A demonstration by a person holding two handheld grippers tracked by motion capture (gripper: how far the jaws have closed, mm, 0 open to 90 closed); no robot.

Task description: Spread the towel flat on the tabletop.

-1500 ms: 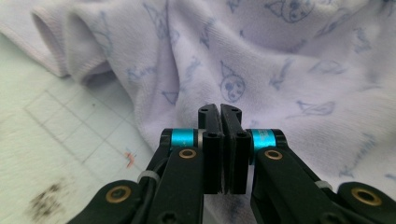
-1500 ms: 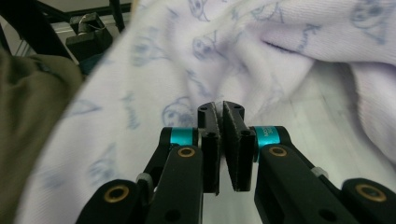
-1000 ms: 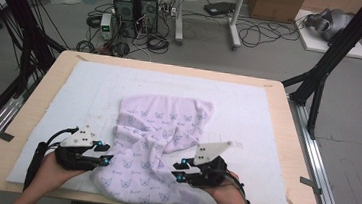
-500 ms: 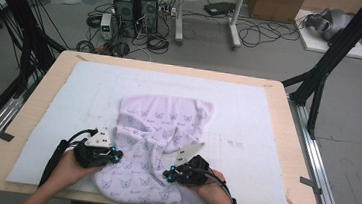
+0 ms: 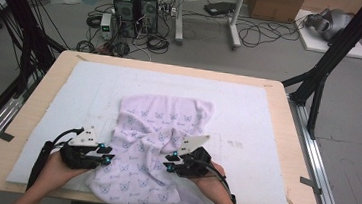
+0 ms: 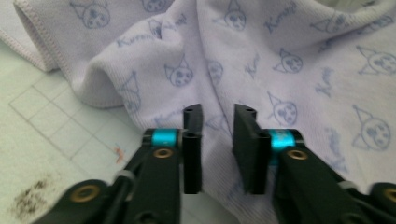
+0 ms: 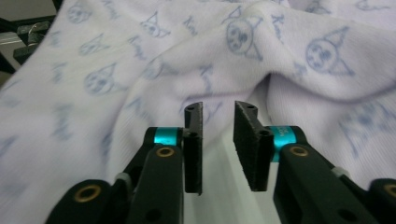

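Observation:
A pale lilac towel (image 5: 157, 140) printed with blue cartoon faces lies crumpled on the white mat and hangs over the table's near edge. My left gripper (image 5: 107, 158) sits at the towel's left border, pointing right. Its jaws (image 6: 218, 116) have just been opening and stand a little apart over the towel (image 6: 289, 70), with nothing pinched between them. My right gripper (image 5: 167, 162) rests on the towel's middle folds, pointing left. Its jaws (image 7: 218, 112) have just been opening too, with a narrow gap and a raised fold of towel (image 7: 280, 70) right ahead of the tips.
The white gridded mat (image 5: 253, 114) covers most of the wooden table (image 5: 291, 158). A dark stain marks the mat (image 6: 32, 196) near my left gripper. Black frame struts (image 5: 322, 70), computers and cables stand on the floor beyond the far edge.
Half a second ago both grippers were tipped down into the towel; now they are tipped back up with their grey plates showing. The right gripper sits slightly further left than a second ago.

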